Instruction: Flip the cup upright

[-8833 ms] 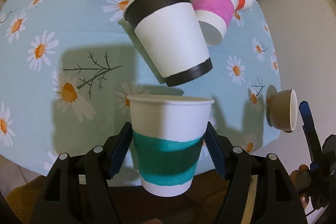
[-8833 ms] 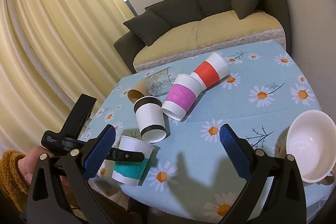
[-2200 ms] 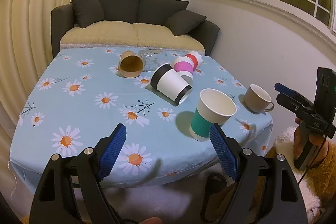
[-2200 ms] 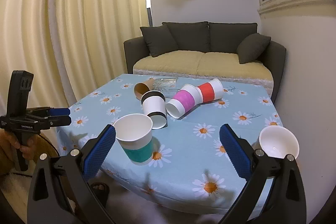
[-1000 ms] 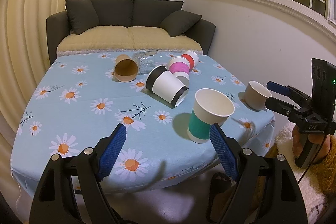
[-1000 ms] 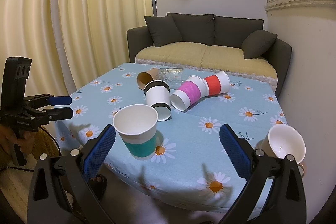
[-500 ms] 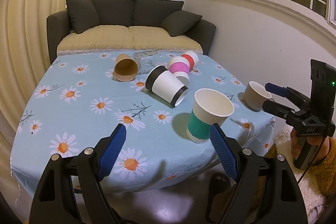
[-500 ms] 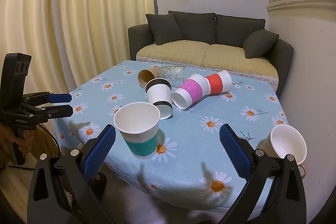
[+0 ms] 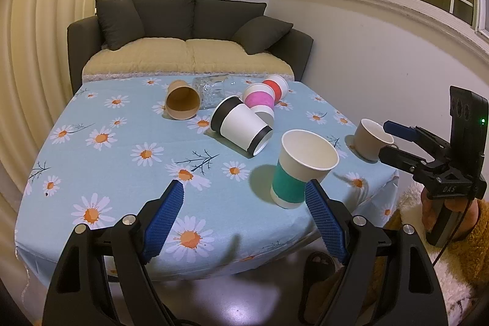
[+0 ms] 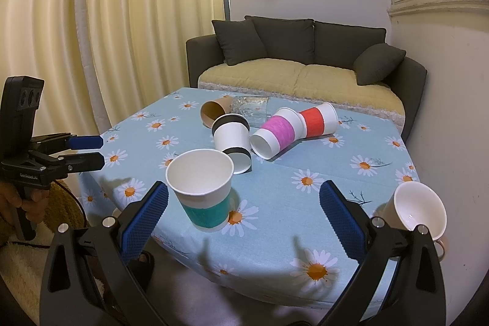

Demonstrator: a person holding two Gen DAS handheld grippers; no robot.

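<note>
A white paper cup with a teal band [image 9: 301, 170] stands upright near the table's front edge; it also shows in the right wrist view [image 10: 203, 188]. A black-banded cup [image 9: 241, 126], a pink-banded cup [image 9: 259, 101], a red-banded cup [image 9: 276, 86], a brown cup [image 9: 182, 103] and a clear glass [image 9: 214, 87] lie on their sides behind it. My left gripper [image 9: 244, 219] is open and empty, held off the table's near edge. My right gripper [image 10: 244, 216] is open and empty, also back from the table.
A beige mug [image 9: 371, 139] stands at the table's right edge. The round table has a blue daisy cloth [image 9: 107, 161]. A dark sofa [image 9: 189, 42] stands behind it, curtains on the left, a wall on the right.
Both grippers have drifted slightly nearer the table over the last second. The teal-banded cup stays upright where it was set down; 8.8 s ago my left gripper held it.
</note>
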